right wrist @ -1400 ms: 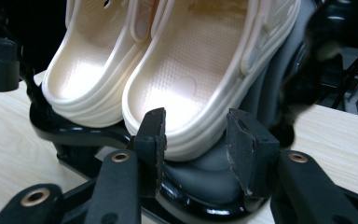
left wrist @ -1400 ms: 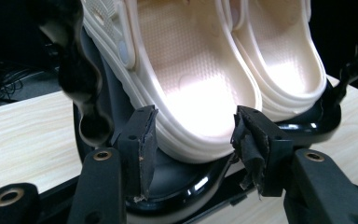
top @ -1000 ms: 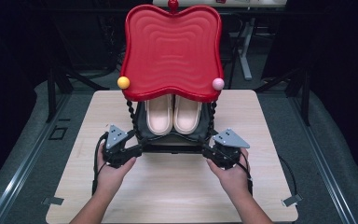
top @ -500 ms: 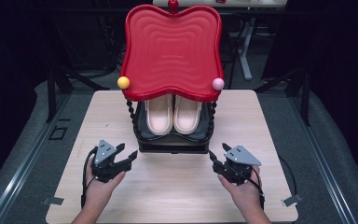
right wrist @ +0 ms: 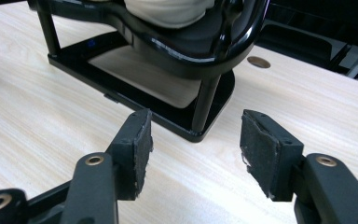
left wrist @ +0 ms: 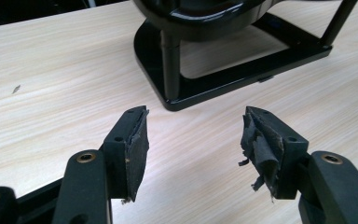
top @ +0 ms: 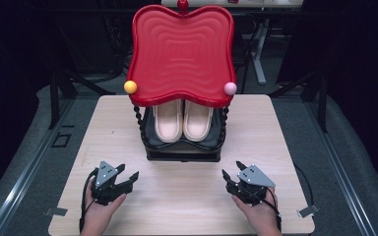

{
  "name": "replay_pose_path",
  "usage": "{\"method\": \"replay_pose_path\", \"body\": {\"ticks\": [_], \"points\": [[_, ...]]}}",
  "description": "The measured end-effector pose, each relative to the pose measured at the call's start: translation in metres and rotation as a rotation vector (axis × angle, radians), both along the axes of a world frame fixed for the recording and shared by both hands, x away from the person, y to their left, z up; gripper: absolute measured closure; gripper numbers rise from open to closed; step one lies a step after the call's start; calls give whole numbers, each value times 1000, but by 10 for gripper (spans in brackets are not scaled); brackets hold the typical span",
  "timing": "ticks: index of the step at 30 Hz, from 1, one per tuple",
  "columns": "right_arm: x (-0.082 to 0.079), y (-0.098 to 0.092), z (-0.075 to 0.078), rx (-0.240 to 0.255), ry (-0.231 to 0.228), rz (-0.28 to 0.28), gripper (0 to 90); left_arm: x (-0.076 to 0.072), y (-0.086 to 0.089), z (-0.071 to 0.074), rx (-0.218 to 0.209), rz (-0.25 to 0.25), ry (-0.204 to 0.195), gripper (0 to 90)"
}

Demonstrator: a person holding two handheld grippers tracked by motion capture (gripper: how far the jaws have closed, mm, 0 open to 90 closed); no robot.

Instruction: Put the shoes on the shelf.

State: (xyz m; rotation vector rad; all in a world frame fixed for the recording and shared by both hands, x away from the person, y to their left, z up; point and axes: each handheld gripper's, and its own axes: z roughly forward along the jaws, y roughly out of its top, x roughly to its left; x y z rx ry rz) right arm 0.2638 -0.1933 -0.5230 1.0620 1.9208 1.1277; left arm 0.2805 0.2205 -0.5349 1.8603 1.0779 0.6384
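Fingers (left wrist: 133, 149) spread over pale wood table (top: 187, 196), dark room beyond

Black two-tier rack (top: 183, 147) stands upright at frame centre on the far half of the bench (top: 103, 132). Red wavy tray (top: 182, 51) on top, yellow ball (top: 130, 87) and pink ball (top: 230, 88) at its near corners. Pair of cream slippers (top: 183, 120) side by side on the lower black shelf.

Each black tool (top: 127, 178) (top: 230, 174) carries a grey three-cornered plate and frayed dark pads (left wrist: 261, 147).
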Motion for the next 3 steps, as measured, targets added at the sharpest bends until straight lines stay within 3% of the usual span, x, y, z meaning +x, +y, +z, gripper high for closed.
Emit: {"method": "replay_pose_path", "body": {"ticks": [3], "points": [[0,-1,-7,-5,6,6,432,1,2,-6,-1,-1,9,407]]}}
